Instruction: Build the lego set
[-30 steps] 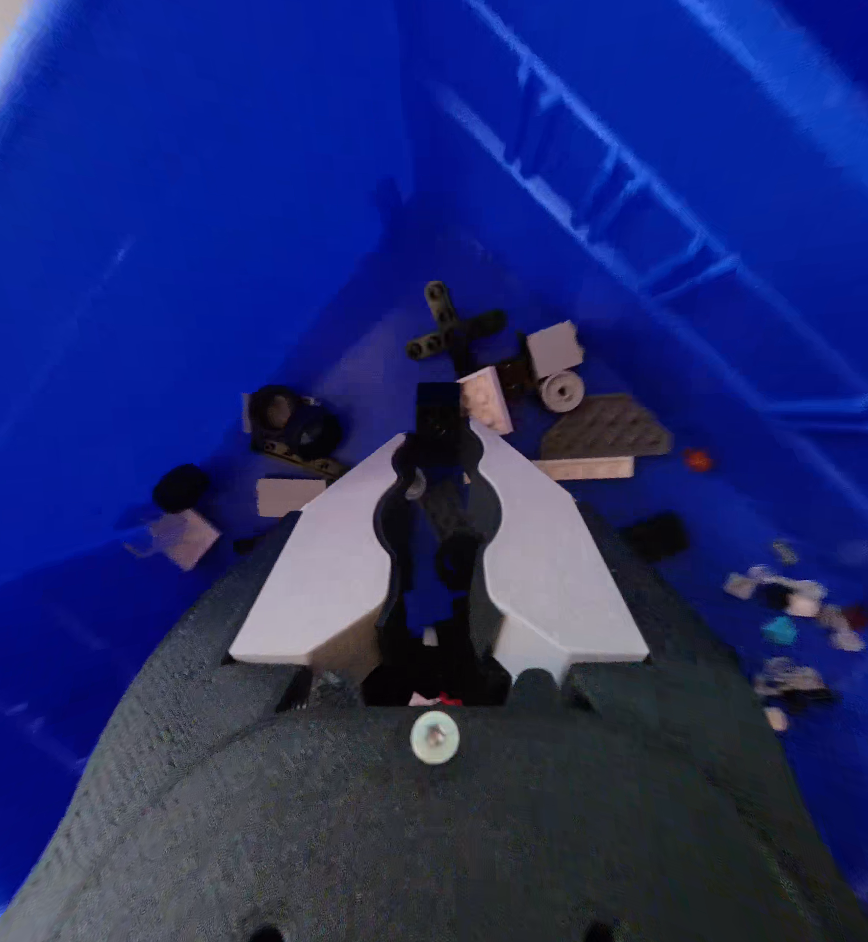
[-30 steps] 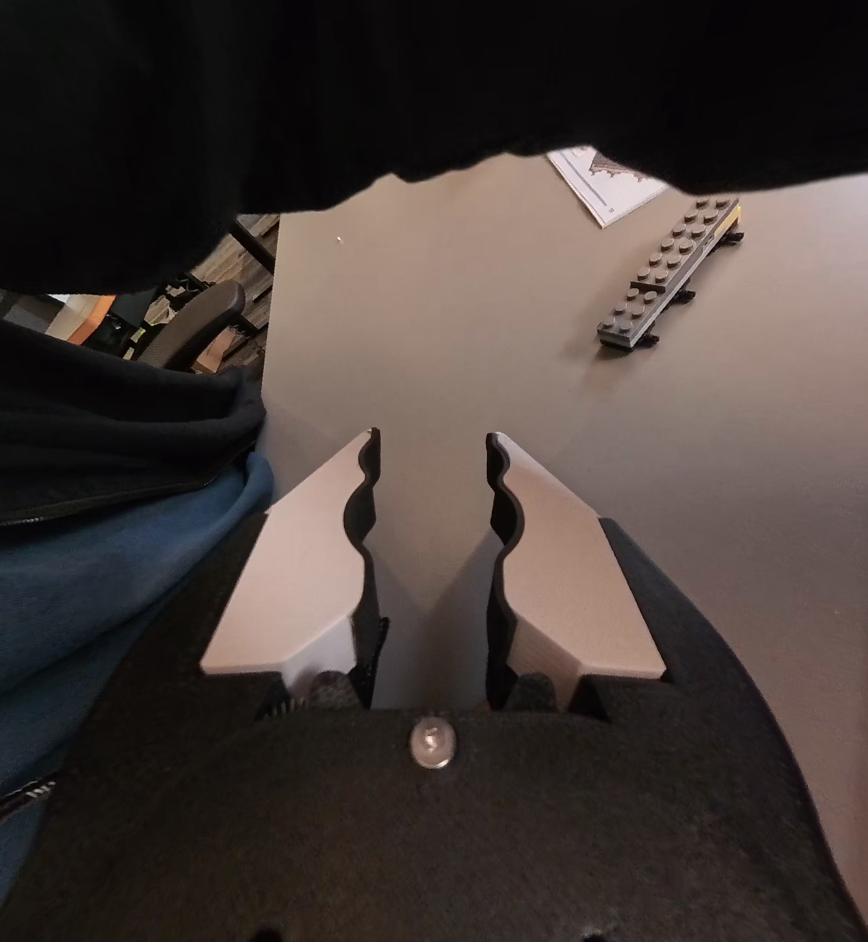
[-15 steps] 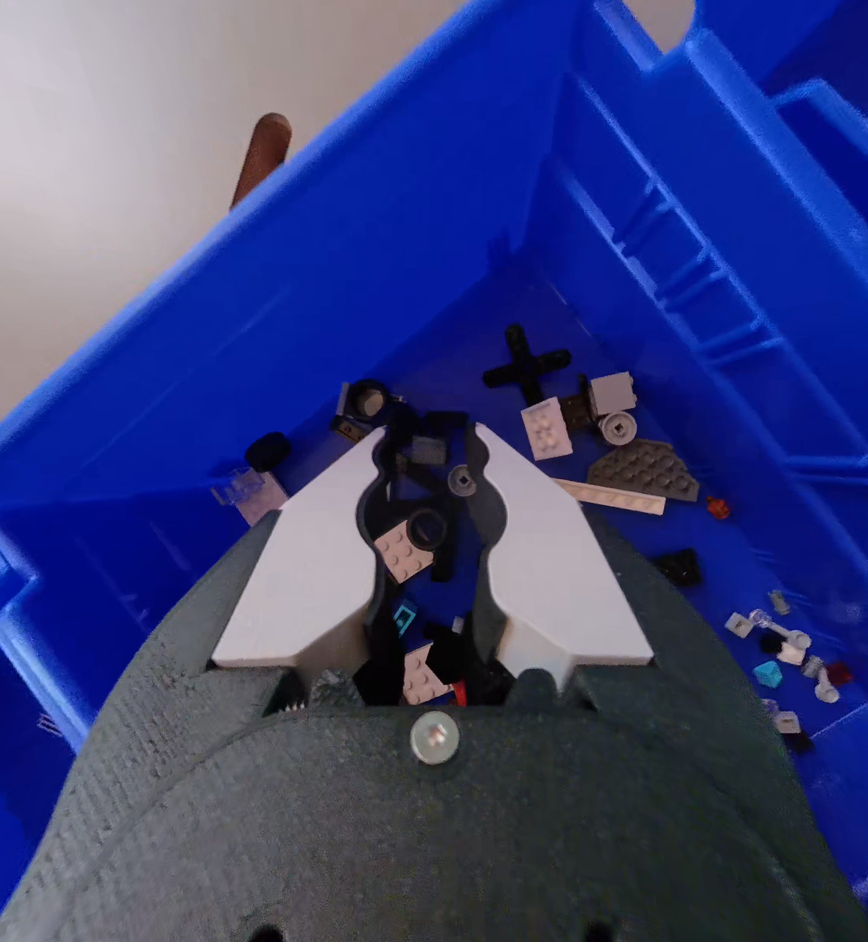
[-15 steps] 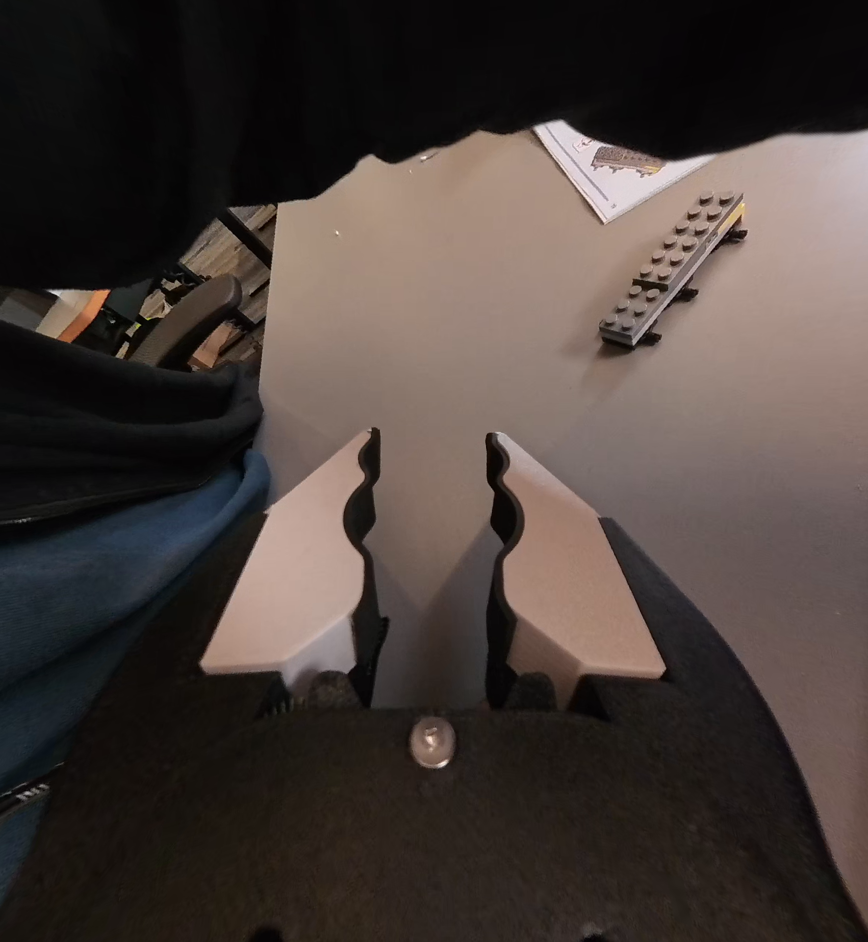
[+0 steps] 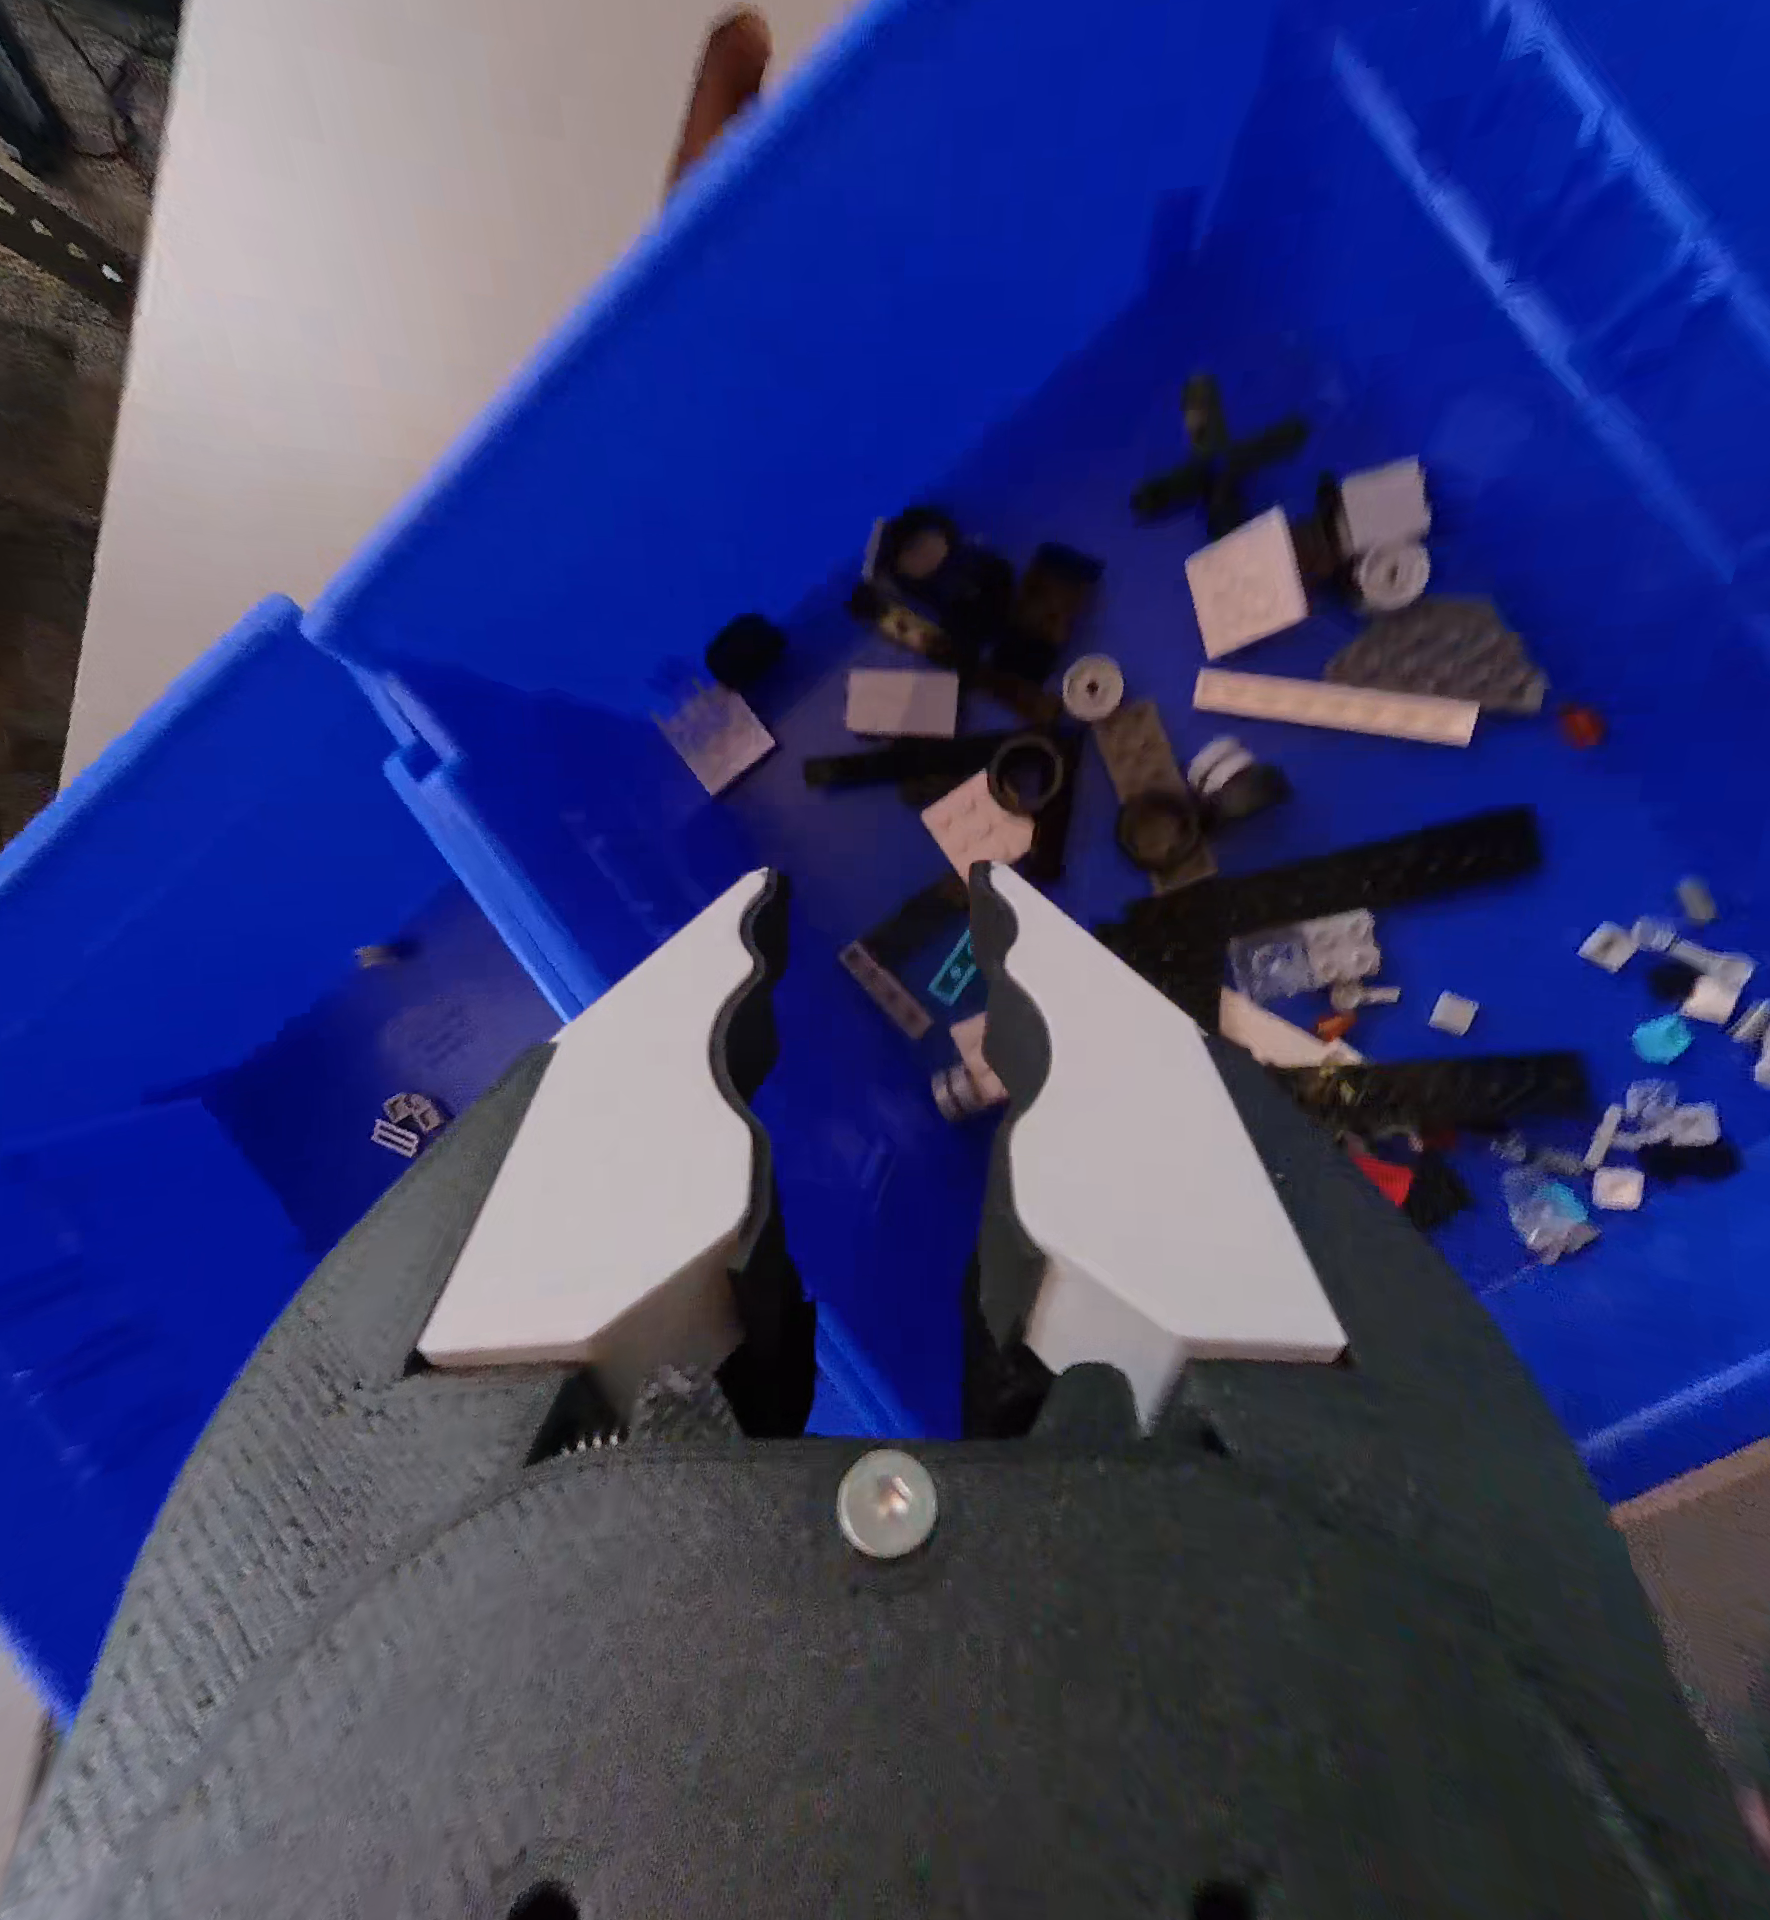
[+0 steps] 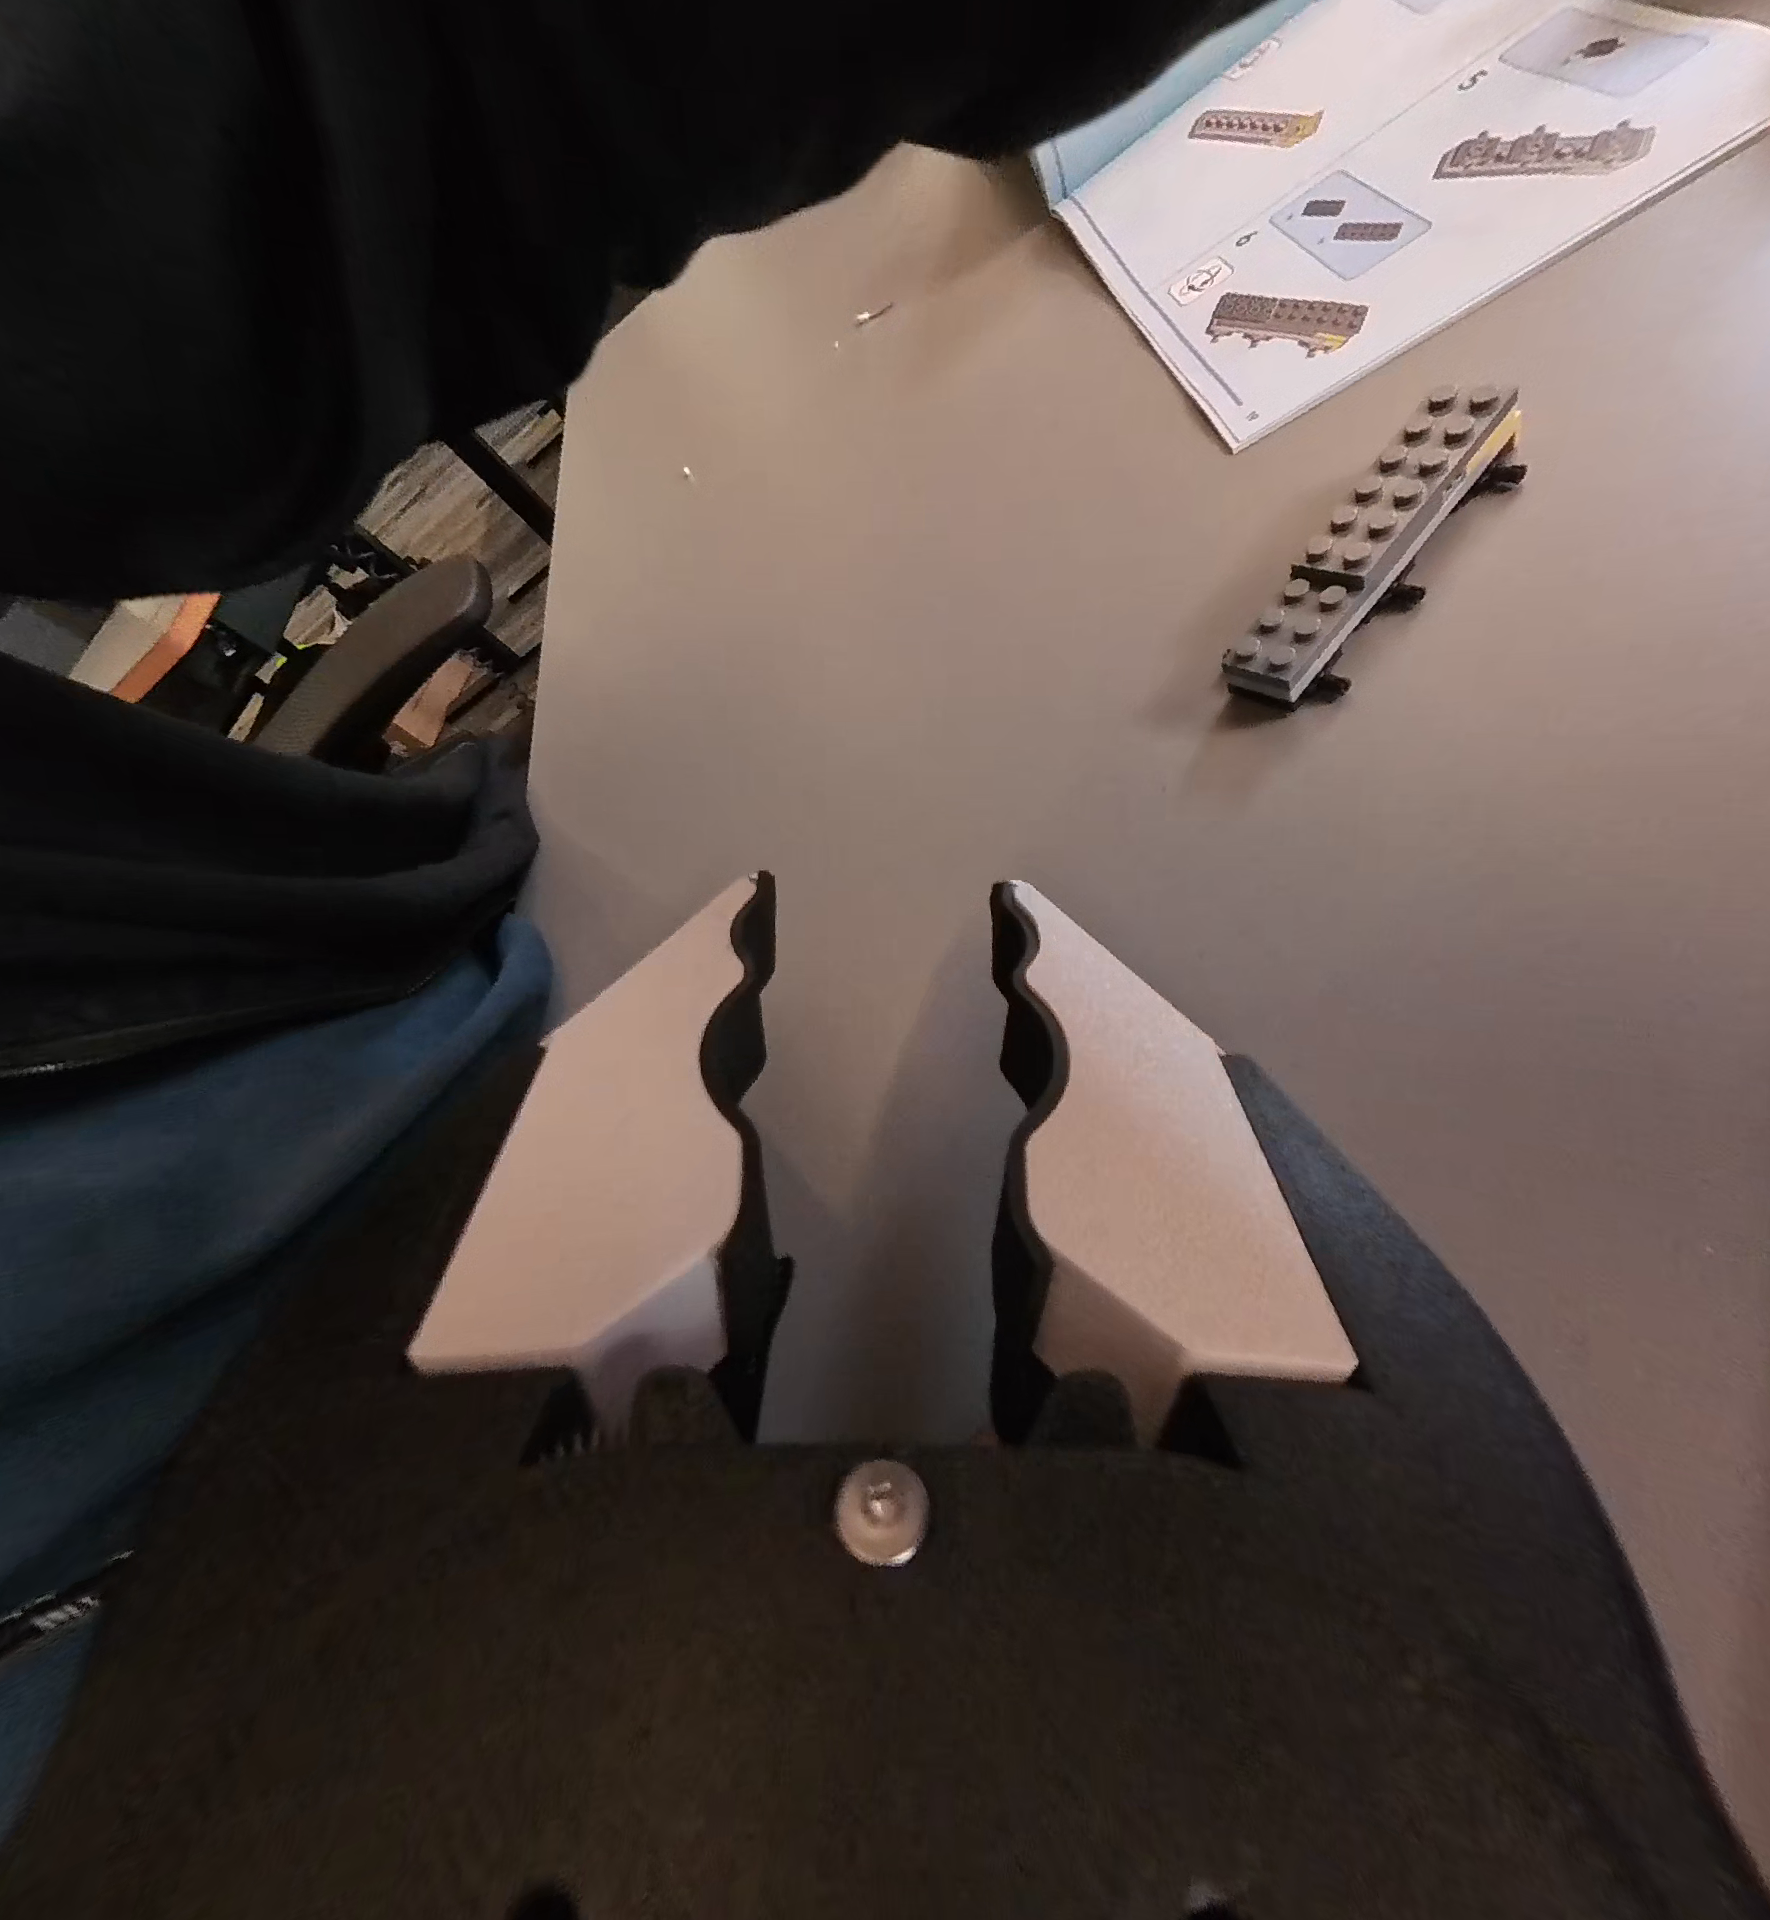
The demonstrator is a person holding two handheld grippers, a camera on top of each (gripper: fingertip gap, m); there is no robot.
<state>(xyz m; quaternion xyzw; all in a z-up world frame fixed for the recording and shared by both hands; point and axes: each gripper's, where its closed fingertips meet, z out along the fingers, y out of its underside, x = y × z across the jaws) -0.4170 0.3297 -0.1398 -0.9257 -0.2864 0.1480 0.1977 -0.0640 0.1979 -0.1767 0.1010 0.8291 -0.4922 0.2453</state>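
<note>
My left gripper is open and empty, held above a blue bin. The bin holds several loose lego pieces: a long black plate, a white square plate, a long white plate, a grey wedge plate and a black cross piece. My right gripper is open and empty over the grey table. A part-built long grey lego assembly lies on the table to its far right.
An open instruction booklet lies beyond the assembly. A second blue bin with a few small pieces stands left of the first. A person's dark sleeve and blue trousers fill the left of the right wrist view. The grippers' ends are close to 35 cm from one another.
My left gripper rose out of the bin, pulled back and opened wider; the black piece that stood at its tips is no longer there. The sleeve drew back, uncovering the booklet.
</note>
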